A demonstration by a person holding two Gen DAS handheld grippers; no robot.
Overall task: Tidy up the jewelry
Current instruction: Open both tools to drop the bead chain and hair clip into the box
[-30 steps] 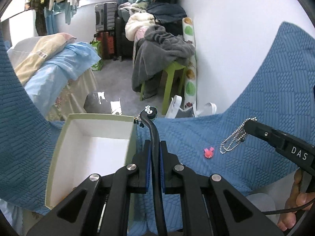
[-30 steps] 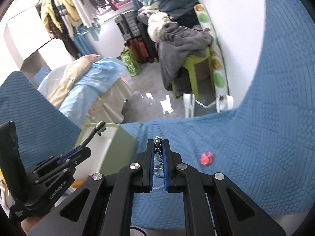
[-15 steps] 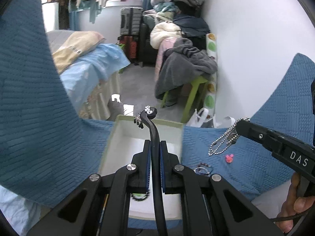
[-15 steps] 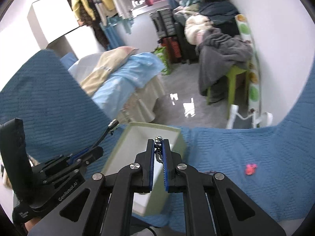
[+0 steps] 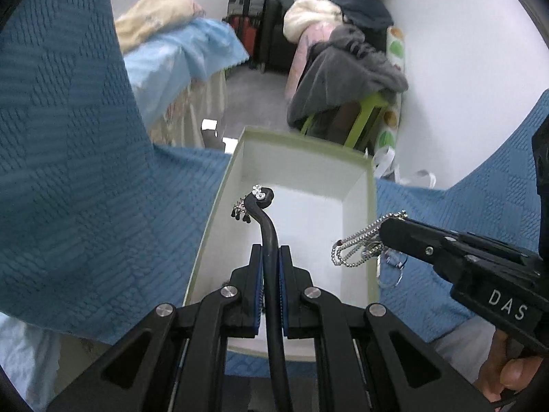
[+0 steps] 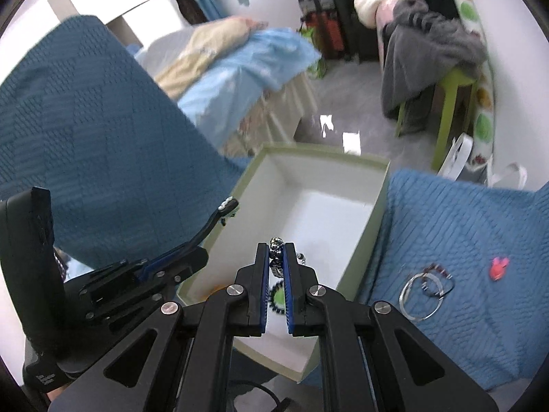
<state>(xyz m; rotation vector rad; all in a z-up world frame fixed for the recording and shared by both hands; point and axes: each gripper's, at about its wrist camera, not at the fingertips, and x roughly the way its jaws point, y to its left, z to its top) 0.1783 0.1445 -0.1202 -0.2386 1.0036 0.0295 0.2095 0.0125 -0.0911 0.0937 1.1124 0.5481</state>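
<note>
Black headband clamped in left tool, seemingly over box.

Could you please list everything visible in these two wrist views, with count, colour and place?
Box: one, pale green outside, white inside, open, on the blanket.
Blanket: one, blue, textured, under the box.
Black hairband: one, black with small silver studs at its tip, in the left gripper, over the box.
Ball chain: one, silver, hanging from the right gripper at the box's right wall.
Beaded bracelet: one, dark, inside the box.
Wire rings: a few, silver and dark, on the blanket right of the box.
Pink charm: one, on the blanket.
Green stool: one, under grey clothes.
Left gripper: black, shut.
Right gripper: black, shut.
</note>
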